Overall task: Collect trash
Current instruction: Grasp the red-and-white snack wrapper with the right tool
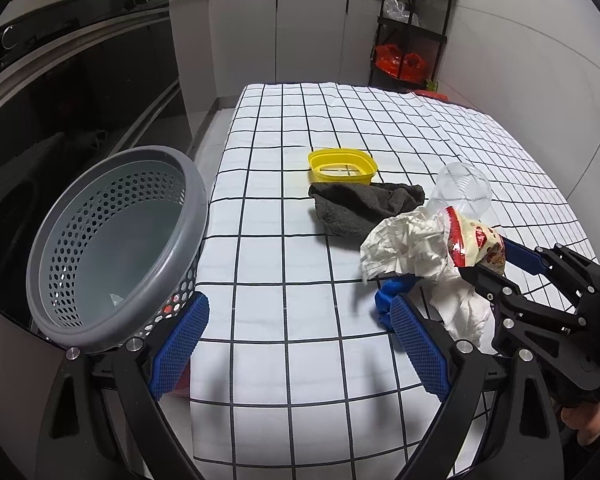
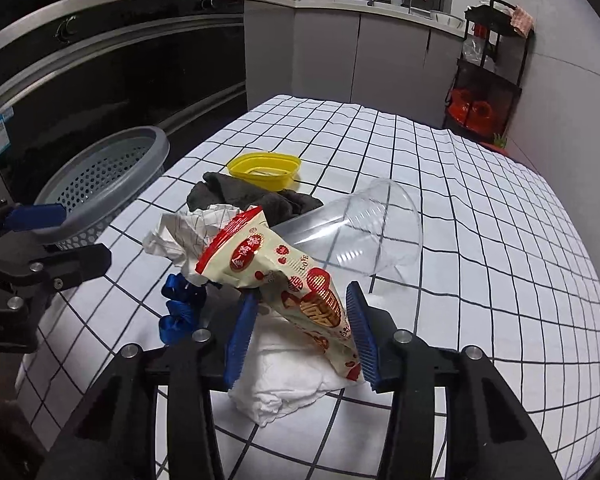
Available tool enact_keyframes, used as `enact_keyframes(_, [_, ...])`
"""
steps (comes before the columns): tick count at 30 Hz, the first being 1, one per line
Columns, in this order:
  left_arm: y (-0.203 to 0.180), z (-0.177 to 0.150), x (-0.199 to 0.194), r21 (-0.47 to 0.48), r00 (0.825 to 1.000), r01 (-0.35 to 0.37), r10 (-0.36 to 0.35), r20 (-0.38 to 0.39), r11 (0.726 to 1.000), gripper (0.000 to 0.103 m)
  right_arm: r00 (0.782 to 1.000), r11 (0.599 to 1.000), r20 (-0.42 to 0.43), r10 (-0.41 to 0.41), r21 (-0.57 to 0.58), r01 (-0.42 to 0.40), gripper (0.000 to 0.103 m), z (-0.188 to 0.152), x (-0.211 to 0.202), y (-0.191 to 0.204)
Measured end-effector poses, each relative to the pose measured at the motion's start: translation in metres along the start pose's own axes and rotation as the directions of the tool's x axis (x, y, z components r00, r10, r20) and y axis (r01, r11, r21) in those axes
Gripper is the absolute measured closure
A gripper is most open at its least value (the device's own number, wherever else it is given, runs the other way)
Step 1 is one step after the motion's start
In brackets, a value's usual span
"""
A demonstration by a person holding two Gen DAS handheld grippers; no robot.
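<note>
My right gripper (image 2: 302, 296) is shut on a red-and-cream snack wrapper (image 2: 276, 264), its blue pads pressing on both sides. The wrapper stands tilted over crumpled white paper (image 2: 180, 236) and a white tissue (image 2: 284, 380). A clear plastic cup (image 2: 360, 232) lies on its side just behind, and a blue ribbon (image 2: 180, 304) lies at the left. In the left wrist view the right gripper (image 1: 486, 258) holds the wrapper (image 1: 480, 240) at the right. My left gripper (image 1: 300, 308) is open at the table's near edge, its left finger against the tilted grey perforated basket (image 1: 196, 184).
A dark grey cloth (image 1: 360, 204) and a yellow container (image 1: 342, 166) sit mid-table on the checked tablecloth (image 1: 284, 264). Dark oven fronts (image 1: 80, 80) run along the left. A black shelf rack (image 1: 412, 32) stands at the far right. A hand shows at the lower right.
</note>
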State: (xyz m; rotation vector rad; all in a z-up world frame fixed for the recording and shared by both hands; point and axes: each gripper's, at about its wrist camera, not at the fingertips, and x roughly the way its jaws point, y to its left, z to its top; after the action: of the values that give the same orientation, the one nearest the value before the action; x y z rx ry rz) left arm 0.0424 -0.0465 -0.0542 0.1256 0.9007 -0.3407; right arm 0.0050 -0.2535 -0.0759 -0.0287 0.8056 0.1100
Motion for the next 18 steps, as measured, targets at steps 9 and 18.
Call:
enact_keyframes(9, [-0.011,-0.001,-0.001,0.020,1.000,0.028,-0.028,0.010,0.999,0.012,0.999,0.989,0.038,0.029,0.146,-0.034,0.067,-0.006,-0.020,-0.017])
enact_keyframes(18, [-0.014,0.005,0.009,0.009,0.999,0.036,-0.037,0.011,0.999,0.011,0.993,0.932,0.085,0.077,0.347,-0.102,0.069,-0.013,-0.038,-0.053])
